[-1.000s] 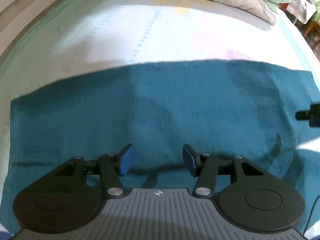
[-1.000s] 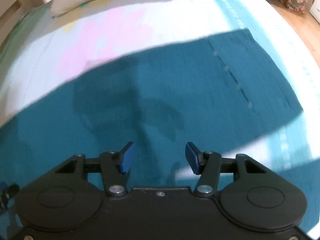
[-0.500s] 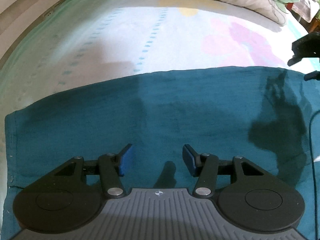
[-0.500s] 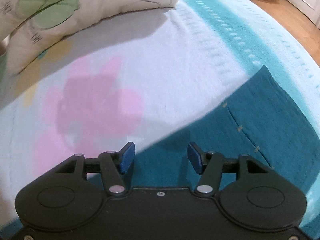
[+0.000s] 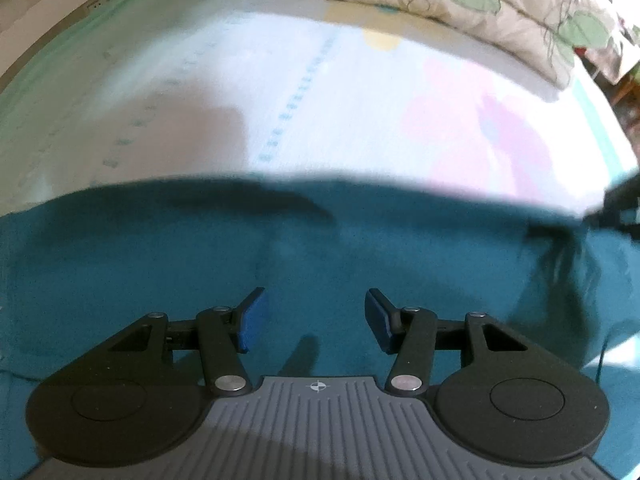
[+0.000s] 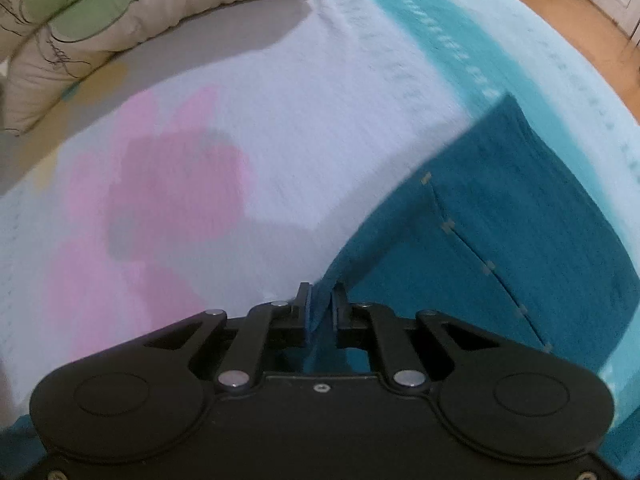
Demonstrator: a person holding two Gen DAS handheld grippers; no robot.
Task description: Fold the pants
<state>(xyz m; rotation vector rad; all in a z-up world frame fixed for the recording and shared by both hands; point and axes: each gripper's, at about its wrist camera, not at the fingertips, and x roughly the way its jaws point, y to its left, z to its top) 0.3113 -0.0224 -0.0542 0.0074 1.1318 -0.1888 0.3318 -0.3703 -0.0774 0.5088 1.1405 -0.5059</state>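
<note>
The teal pants [image 5: 360, 248] lie spread flat across the bed. My left gripper [image 5: 312, 320] is open and empty, low over the middle of the cloth. My right gripper [image 6: 322, 310] is shut on the far edge of the pants [image 6: 500, 216], and a ridge of cloth rises into its jaws. A seam with pale stitches runs down the cloth to the right of that gripper. The right gripper also shows dark and blurred at the right edge of the left wrist view [image 5: 620, 208].
The bed sheet [image 5: 320, 112] is white with pink flowers and a teal stripe along its side [image 6: 432, 28]. A cream pillow [image 6: 120, 12] with green leaves lies at the head of the bed. Wooden floor [image 6: 580, 28] lies past the bed's right edge.
My right gripper has closed on the far edge of the pants; half a second ago it was open above that edge. My left gripper has moved forward a little, still open.
</note>
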